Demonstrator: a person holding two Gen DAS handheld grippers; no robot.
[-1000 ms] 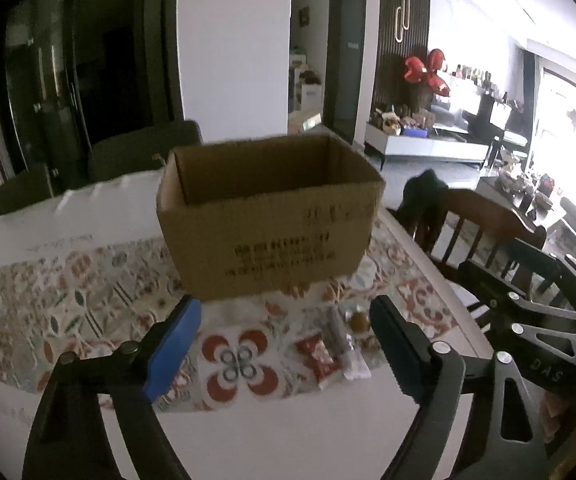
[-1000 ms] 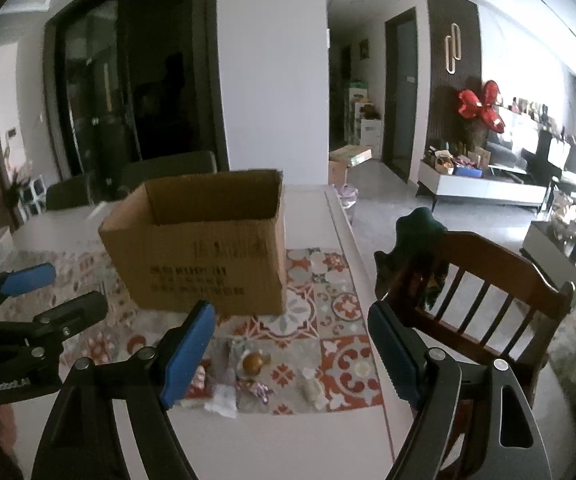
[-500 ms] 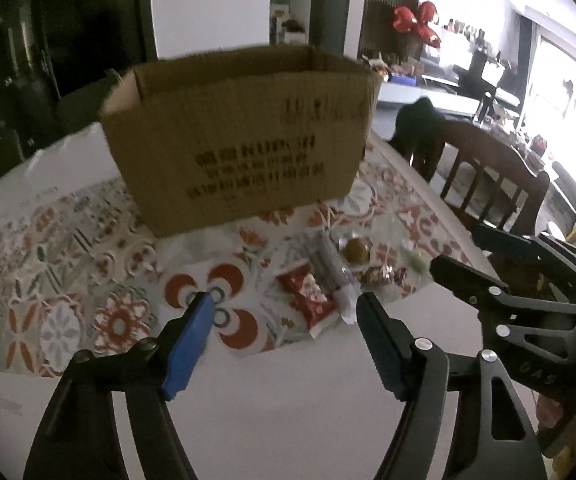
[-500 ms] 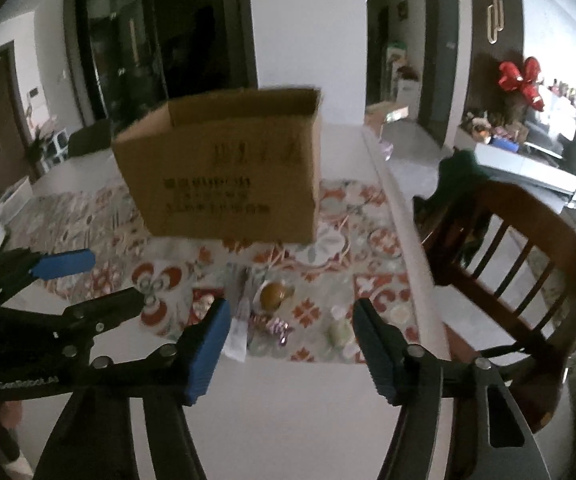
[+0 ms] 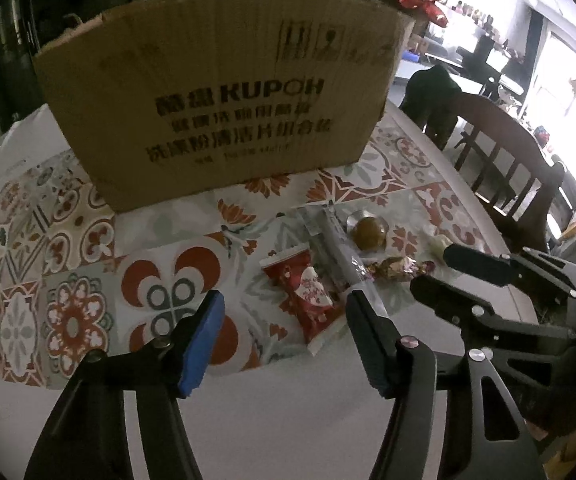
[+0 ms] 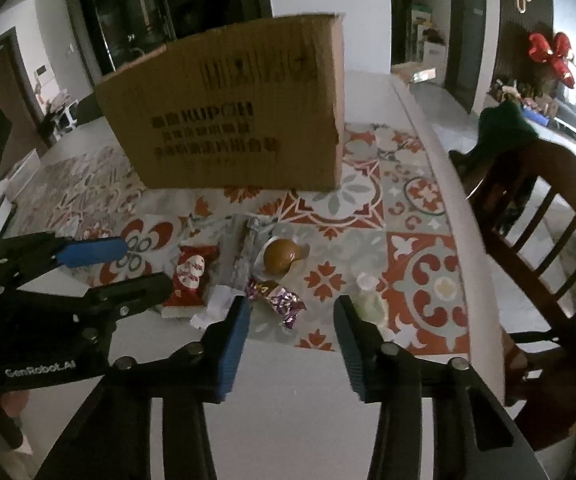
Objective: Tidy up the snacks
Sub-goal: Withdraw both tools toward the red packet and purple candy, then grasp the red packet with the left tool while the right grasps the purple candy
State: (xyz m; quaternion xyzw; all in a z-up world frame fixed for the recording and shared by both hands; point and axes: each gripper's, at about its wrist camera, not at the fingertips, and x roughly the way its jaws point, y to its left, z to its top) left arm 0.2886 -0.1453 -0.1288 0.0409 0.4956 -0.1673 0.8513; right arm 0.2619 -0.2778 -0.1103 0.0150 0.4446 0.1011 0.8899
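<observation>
A brown cardboard box [image 5: 223,92] [image 6: 239,120] stands upright on the patterned mat, behind a cluster of snacks. The snacks are a red packet [image 5: 308,292] [image 6: 189,276], a long clear stick pack [image 5: 336,248], a round brown sweet [image 5: 370,232] [image 6: 279,256], a purple foil candy [image 5: 392,270] [image 6: 275,296] and a pale wrapped piece [image 6: 368,300]. My left gripper [image 5: 285,296] hovers low over the red packet, its jaws closing with nothing pressed between them. My right gripper [image 6: 291,304] hangs just short of the purple candy, also closing on nothing.
The patterned mat [image 5: 67,280] covers the white table [image 6: 288,380], whose near strip is bare. A dark wooden chair [image 6: 548,240] stands close along the table's right edge. Each gripper shows in the other's view, close beside it.
Both grippers have dropped and tilted down toward the snacks, and both pairs of jaws have narrowed. The box and snacks now look much nearer.
</observation>
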